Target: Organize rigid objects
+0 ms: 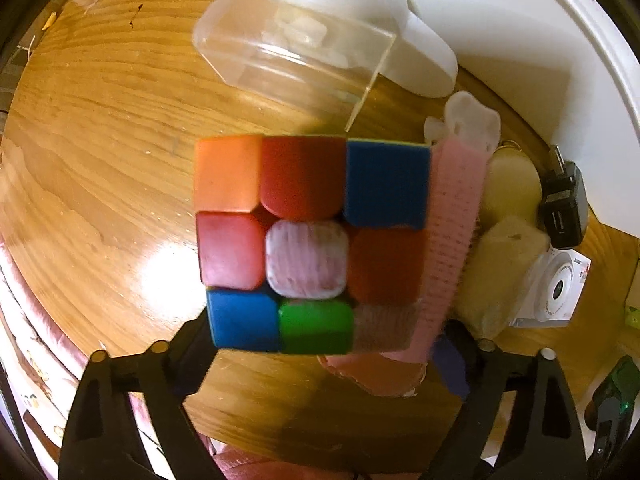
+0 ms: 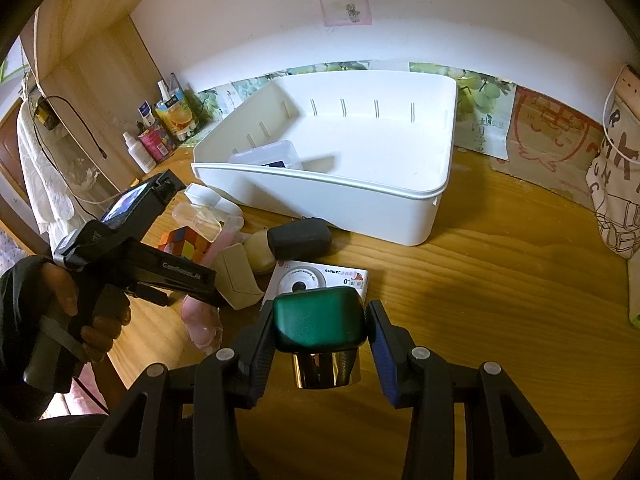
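Note:
In the left wrist view a colourful puzzle cube [image 1: 310, 240] fills the middle, between the fingers of my left gripper [image 1: 320, 344]; the jaws stand wide at its sides, and contact is not clear. The cube also shows in the right wrist view [image 2: 184, 242] ahead of the left gripper. My right gripper [image 2: 320, 336] has a green-topped, gold-based bottle [image 2: 320, 326] between its fingers; the left finger touches it, the right finger stands slightly off. The white bin [image 2: 400, 194] stands behind, holding a clear lidded box [image 2: 272, 154].
On the wooden table: a clear plastic case [image 1: 288, 48], a pink comb [image 1: 452, 232], beige soap-like lumps [image 1: 504, 248], a black charger [image 1: 562, 208], a white toy camera box [image 2: 316, 276], a cardboard piece [image 2: 236, 276]. Bottles [image 2: 160, 132] stand back left; a bag [image 2: 620, 184] hangs right.

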### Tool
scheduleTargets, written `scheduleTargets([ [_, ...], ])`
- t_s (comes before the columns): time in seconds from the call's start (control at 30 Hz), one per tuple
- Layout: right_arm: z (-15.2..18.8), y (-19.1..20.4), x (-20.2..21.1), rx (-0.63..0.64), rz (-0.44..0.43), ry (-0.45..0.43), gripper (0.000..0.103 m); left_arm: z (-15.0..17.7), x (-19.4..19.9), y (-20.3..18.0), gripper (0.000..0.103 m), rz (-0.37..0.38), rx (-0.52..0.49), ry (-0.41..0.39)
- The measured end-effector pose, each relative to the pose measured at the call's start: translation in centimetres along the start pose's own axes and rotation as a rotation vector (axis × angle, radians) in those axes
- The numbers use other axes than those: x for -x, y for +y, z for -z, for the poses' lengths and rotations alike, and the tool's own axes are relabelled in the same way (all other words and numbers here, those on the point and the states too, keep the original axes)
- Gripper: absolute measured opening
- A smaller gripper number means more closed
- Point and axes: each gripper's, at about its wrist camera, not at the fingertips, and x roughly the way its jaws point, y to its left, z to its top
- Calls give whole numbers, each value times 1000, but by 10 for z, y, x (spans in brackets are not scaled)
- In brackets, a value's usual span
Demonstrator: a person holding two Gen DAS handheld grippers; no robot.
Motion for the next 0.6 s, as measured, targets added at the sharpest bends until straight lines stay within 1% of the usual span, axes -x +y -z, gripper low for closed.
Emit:
scheduleTargets([
  [0.03, 0, -1, 0, 0, -1, 0, 44, -1, 2, 1, 85, -1, -3, -2],
  [0.1, 0, 0, 0, 0, -3, -1, 44, -3, 6, 1, 76, -1, -3, -9],
  [0.13, 0, 0, 0, 1, -5, -2, 44, -1, 8, 1, 73, -1, -2, -11],
  [0.2, -1, 1, 0, 3, -6, -2, 44, -3, 11, 3, 61, 4, 6, -7],
  [0.27, -1, 3, -1, 8, -8, -3, 44, -1, 15, 8, 58, 40, 26, 14],
  [0.3, -2, 4, -1, 10, -8, -3, 44, 1, 17, 12, 59, 58, 38, 24],
  [0.4, -3, 6, 0, 17, -12, -4, 44, 9, 16, 25, 62, 62, 65, 46],
  [0.43, -4, 6, -1, 18, -13, -4, 44, 11, 16, 29, 65, 76, 79, 58],
  [0.47, -4, 7, -1, 19, -16, -4, 44, 14, 15, 33, 69, 94, 94, 70],
  [0.53, -5, 7, -2, 20, -19, -3, 44, 17, 13, 38, 71, 143, 125, 104],
  [0.6, -5, 8, -3, 25, -23, -1, 44, 22, 8, 42, 79, 185, 160, 144],
])
